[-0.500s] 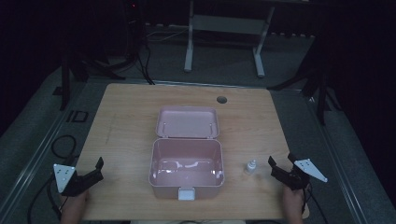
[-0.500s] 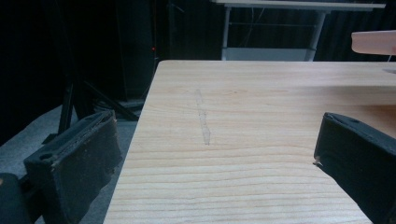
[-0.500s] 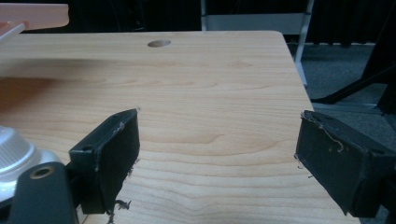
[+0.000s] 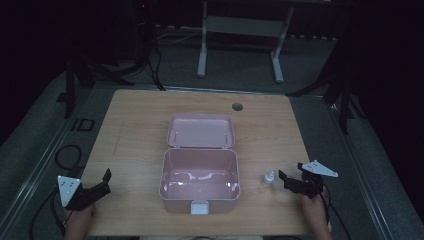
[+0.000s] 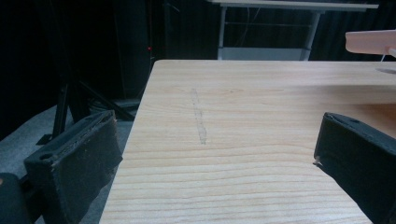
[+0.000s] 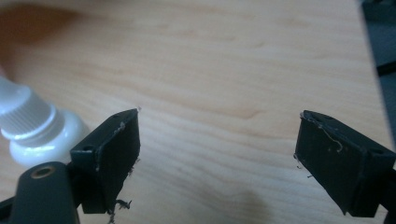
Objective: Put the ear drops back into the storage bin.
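An open pink box (image 4: pixel 200 172) sits mid-table with its lid (image 4: pixel 201 131) folded back, and nothing I can make out lies inside. A small white bottle (image 4: pixel 269 178) with a ribbed cap stands upright just right of the box. My right gripper (image 4: pixel 291 172) is open a short way right of the bottle, low over the wood. In the right gripper view the bottle (image 6: pixel 32 126) stands outside the left jaw, and only bare wood lies between the jaws of that gripper (image 6: pixel 217 140). My left gripper (image 4: pixel 102 182) is open at the table's front left corner, its jaws around nothing (image 5: pixel 210 154).
The wooden table (image 4: pixel 135 130) has a round cable hole (image 4: pixel 237 106) at the back. Its left edge (image 5: pixel 135 121) runs close beside my left gripper. The edge of the pink lid (image 5: pixel 371 42) shows far right in the left gripper view. Stands and a desk frame (image 4: pixel 240 45) lie beyond the table.
My right gripper has edged a little left, closer to the bottle. The left gripper, the box and the bottle have not moved.
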The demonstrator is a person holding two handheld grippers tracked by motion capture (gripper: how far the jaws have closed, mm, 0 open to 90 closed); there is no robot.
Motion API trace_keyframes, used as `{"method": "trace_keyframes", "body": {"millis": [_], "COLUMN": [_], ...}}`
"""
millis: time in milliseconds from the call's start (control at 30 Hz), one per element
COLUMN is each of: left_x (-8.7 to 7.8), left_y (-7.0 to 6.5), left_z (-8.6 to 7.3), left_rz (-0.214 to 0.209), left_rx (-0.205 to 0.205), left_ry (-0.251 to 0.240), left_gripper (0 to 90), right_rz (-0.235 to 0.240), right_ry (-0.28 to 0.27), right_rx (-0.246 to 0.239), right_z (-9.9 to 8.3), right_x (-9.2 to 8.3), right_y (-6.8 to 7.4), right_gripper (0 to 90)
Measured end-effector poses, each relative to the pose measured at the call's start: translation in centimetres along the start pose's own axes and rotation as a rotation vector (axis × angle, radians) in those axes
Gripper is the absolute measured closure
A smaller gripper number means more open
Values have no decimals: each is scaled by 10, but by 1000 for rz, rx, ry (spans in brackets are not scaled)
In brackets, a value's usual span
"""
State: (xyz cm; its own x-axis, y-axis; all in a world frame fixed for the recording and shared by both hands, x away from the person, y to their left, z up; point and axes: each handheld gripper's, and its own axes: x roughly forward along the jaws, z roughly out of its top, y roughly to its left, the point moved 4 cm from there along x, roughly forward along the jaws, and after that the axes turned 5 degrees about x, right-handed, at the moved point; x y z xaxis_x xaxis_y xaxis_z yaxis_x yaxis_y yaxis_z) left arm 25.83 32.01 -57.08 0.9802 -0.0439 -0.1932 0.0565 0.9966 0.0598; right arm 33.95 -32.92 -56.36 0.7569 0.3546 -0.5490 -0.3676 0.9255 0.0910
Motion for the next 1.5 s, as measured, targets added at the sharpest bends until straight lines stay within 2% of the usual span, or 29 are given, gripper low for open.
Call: {"method": "trace_keyframes", "body": {"millis": [33,67,167,267,367,433,467,533,567,600,633,667,700,733,800,833,900,967,1067,1133,1200,1267,1300,1333,1400,1500], "left_x": [0,0,0,0,0,0,0,0,0,0,0,0,0,0,0,0,0,0,0,0,0,0,0,0,0,0], "left_y": [0,0,0,0,-1,-1,-1,-1,-1,-1,-1,-1,-1,-1,-1,-1,0,0,0,0,0,0,0,0,0,0], "left_z": [0,0,0,0,0,0,0,0,0,0,0,0,0,0,0,0,0,0,0,0,0,0,0,0,0,0], "left_rz": [0,1,-2,-3,-3,-4,-3,-3,-4,-3,-3,-4,-4,-4,-3,-3,-4,-3,-4,-5,-5,-5,-5,-5,-5,-6], "left_rx": [0,0,0,1,1,1,1,2,2,2,2,1,2,2,2,2,1,-1,0,-1,-1,0,0,-1,-1,-4], "left_ry": [0,1,1,0,0,0,0,0,0,0,0,0,0,0,-1,-1,-1,0,-1,-1,-1,-1,0,-1,-1,-1], "left_gripper": [5,5,5,5,5,5,5,5,5,5,5,5,5,5,5,4,5,5,5,5,5,5,5,5,5,5], "right_rz": [0,15,13,13,36,49,63,73,73,71,69,69,84,85,92,92,97,109,122,127,134,141,141,137,144,147], "right_ry": [0,56,122,224,285,362,434,487,487,524,582,582,637,663,709,709,771,802,838,917,966,1003,1003,1047,1086,1115], "right_rx": [0,-4,-39,-101,-119,-136,-148,-154,-154,-162,-191,-191,-200,-212,-233,-233,-274,-302,-312,-347,-372,-385,-385,-408,-412,-424], "right_z": [0,1,4,8,11,14,16,19,19,19,20,20,21,22,22,22,22,21,20,18,17,18,18,19,20,24], "right_x": [0,2,3,2,0,-2,-4,-6,-6,-7,-8,-8,-10,-10,-12,-12,-14,-14,-14,-14,-14,-14,-14,-15,-16,-15], "right_y": [0,-1,-3,-3,-2,-1,0,0,0,0,0,0,1,1,2,2,5,6,8,12,14,17,17,19,22,24], "right_gripper": [136,137,137,140,141,141,141,141,141,141,140,140,140,140,141,141,149,149,149,149,149,149,149,149,149,144]}}
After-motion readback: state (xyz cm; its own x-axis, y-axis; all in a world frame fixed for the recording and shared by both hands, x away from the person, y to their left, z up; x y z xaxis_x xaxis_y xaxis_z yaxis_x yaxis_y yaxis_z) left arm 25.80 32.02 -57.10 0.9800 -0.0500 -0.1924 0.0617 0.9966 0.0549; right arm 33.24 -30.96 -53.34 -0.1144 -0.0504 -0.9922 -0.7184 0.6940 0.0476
